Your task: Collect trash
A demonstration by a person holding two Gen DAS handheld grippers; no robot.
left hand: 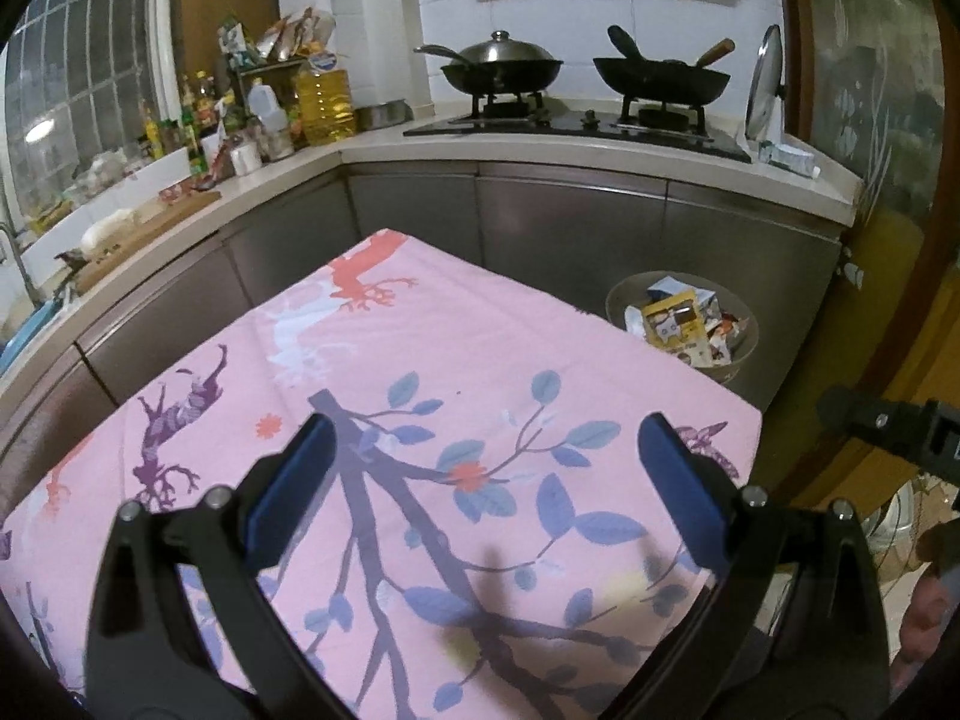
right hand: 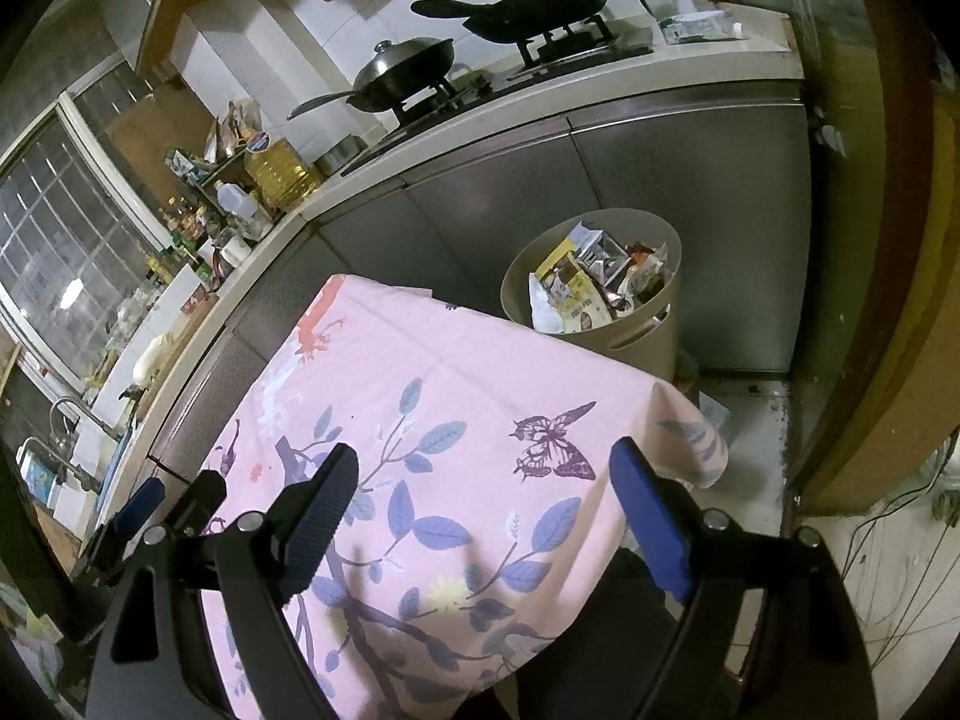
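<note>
One bin [right hand: 606,276] of wrappers [right hand: 591,285] is noted off the floral-clothed table's [left hand: 420,360] far corner; two woks [left hand: 501,69] on the stove. Left gripper [left hand: 486,456] and right gripper [right hand: 480,480] are held wide, empty.

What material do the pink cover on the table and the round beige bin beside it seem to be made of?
Pink flower-printed table cover: it looks like woven cloth with a matt finish, since it shows soft creases and hangs limp at the corner. Round beige bin: probably moulded plastic with a smooth, slightly satin wall and a slot cut in the side; painted metal cannot be ruled out.
</note>
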